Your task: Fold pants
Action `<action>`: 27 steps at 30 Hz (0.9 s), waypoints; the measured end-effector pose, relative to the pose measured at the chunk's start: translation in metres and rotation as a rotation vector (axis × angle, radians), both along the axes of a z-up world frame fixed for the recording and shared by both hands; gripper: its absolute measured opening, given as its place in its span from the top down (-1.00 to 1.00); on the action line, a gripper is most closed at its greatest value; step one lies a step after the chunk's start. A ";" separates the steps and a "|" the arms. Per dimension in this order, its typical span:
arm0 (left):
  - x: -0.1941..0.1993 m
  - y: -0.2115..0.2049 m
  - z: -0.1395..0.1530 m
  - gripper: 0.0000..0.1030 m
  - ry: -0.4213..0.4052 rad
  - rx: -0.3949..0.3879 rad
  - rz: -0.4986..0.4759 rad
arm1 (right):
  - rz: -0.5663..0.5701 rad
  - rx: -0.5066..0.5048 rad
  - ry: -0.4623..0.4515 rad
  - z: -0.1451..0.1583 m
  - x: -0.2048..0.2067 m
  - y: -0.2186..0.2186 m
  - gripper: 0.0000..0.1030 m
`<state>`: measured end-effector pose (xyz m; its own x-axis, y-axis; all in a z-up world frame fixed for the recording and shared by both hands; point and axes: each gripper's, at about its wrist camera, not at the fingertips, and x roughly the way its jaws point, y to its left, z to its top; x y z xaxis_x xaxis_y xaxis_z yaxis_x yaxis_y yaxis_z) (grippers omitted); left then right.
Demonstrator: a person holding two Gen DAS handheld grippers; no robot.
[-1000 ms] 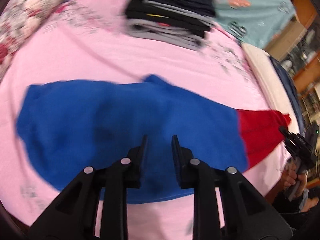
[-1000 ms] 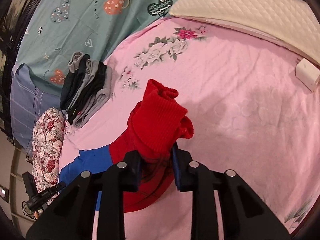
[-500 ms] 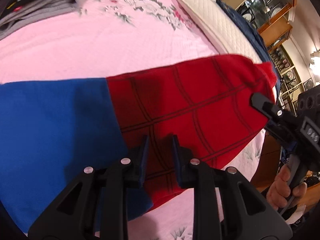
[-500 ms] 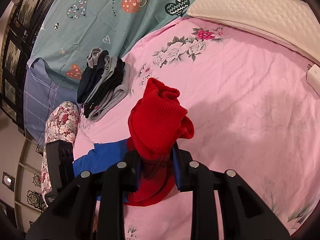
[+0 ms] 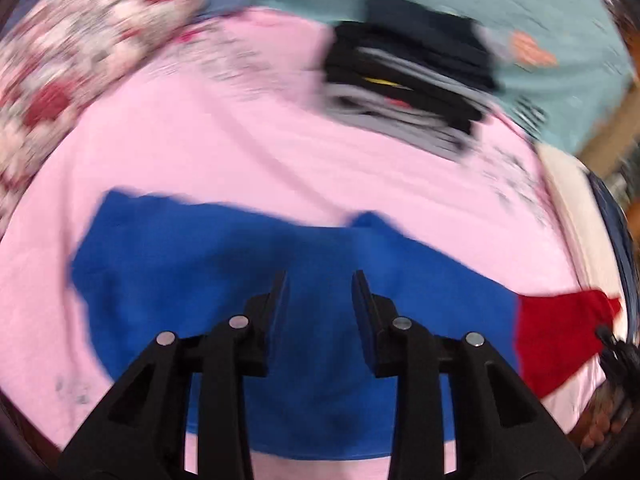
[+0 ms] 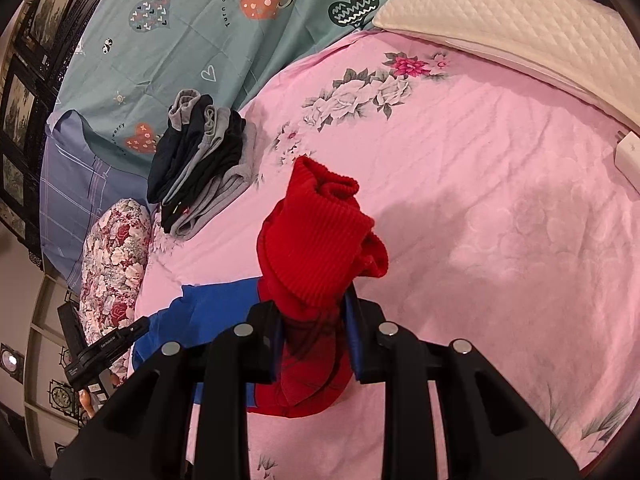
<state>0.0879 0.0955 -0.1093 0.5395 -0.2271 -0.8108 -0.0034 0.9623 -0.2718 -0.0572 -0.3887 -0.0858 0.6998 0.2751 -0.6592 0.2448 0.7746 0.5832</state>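
Blue pants (image 5: 240, 280) with a red lower leg (image 5: 556, 332) lie spread across the pink bedspread (image 5: 240, 152). My left gripper (image 5: 319, 280) hovers over the blue part. Its jaws are opening, and nothing is pinched between them. This view is blurred by motion. In the right wrist view, my right gripper (image 6: 310, 304) is shut on the pants' red ribbed cuff (image 6: 320, 240), which bunches up above the fingers and is lifted off the bed. The blue part (image 6: 208, 312) trails away to the left behind it.
A stack of folded dark and grey clothes (image 6: 200, 160) sits at the back of the bed near a teal sheet with hearts (image 6: 200, 20). A floral pillow (image 6: 112, 264) lies at the left, a cream quilted pillow (image 6: 500, 20) at the right. A small white object (image 6: 628, 152) rests by the right edge.
The left wrist view swung from the blue part to the red leg, then back over the blue part, and its jaws stand wider. The right gripper keeps its hold on the red cuff.
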 end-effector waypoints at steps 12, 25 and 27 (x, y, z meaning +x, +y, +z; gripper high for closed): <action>-0.012 0.067 -0.050 0.54 0.064 -0.114 -0.049 | 0.080 -0.150 0.013 0.034 0.028 0.058 0.49; -0.017 0.088 -0.057 0.54 0.021 -0.247 -0.109 | 0.616 -0.412 0.106 -0.015 0.121 0.291 0.50; -0.017 0.089 -0.058 0.54 0.023 -0.260 -0.109 | 0.696 -0.468 0.180 -0.039 0.123 0.318 0.41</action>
<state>0.0714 0.1840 -0.1670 0.4825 -0.4844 -0.7297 0.0868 0.8555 -0.5105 0.0656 -0.0704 -0.1248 0.3464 0.2752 -0.8968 -0.3171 0.9341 0.1642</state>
